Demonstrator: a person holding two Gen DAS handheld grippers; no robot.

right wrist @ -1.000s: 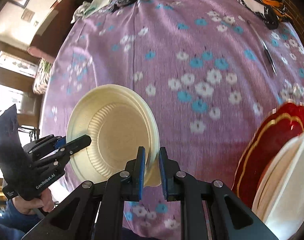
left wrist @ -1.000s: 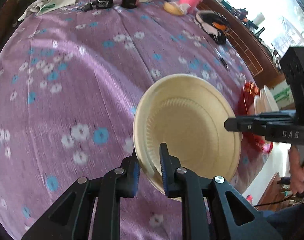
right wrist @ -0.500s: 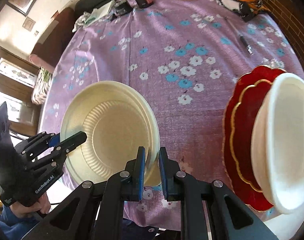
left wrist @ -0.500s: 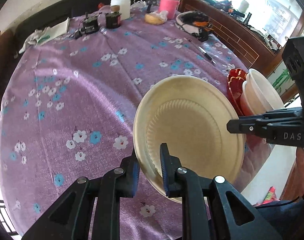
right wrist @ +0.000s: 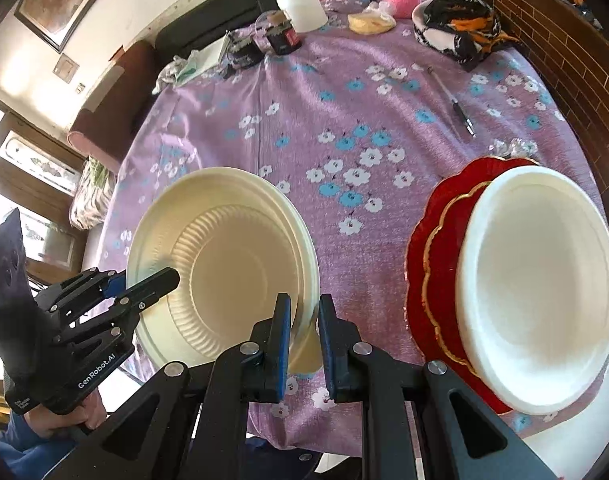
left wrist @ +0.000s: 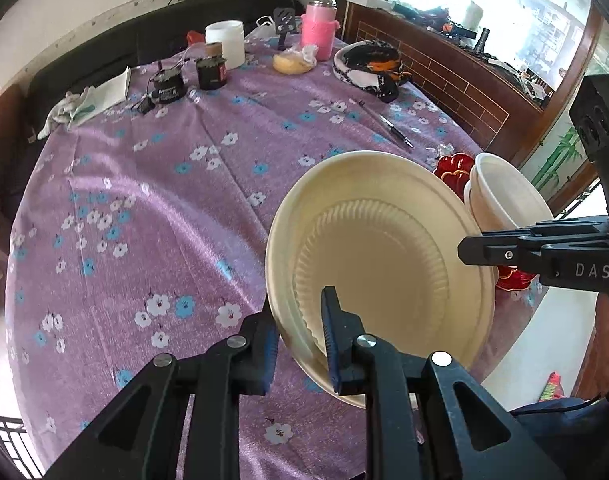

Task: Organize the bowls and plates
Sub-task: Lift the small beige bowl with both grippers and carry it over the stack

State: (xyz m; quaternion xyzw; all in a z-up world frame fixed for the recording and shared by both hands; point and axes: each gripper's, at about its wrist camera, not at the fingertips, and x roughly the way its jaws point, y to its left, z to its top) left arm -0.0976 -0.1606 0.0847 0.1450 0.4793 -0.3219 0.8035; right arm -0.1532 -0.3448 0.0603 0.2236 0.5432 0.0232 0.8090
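Observation:
A cream paper plate stack point(left wrist: 384, 256) is held in the air above the purple flowered tablecloth point(left wrist: 164, 200). My left gripper point(left wrist: 300, 312) is shut on its near rim. My right gripper point(right wrist: 304, 320) is shut on the opposite rim of the same plates point(right wrist: 224, 256). The right gripper's fingers point(left wrist: 504, 250) show in the left wrist view, the left gripper's fingers point(right wrist: 144, 286) in the right wrist view. White bowls point(right wrist: 540, 280) sit stacked on red scalloped plates point(right wrist: 432, 264) at the table's right edge; they also show in the left wrist view point(left wrist: 500, 196).
At the table's far side stand a white jar point(left wrist: 226, 42), a pink bottle point(left wrist: 318, 32), two small black jars point(left wrist: 210, 72), a bun point(left wrist: 290, 62), a black patterned cloth point(left wrist: 372, 66) and a pen point(left wrist: 396, 130). A brick wall runs along the right.
Both grippers have lifted the cream plates higher and pulled back, so more of the table and the far wall shows. The white bowls and red plates came fully into view.

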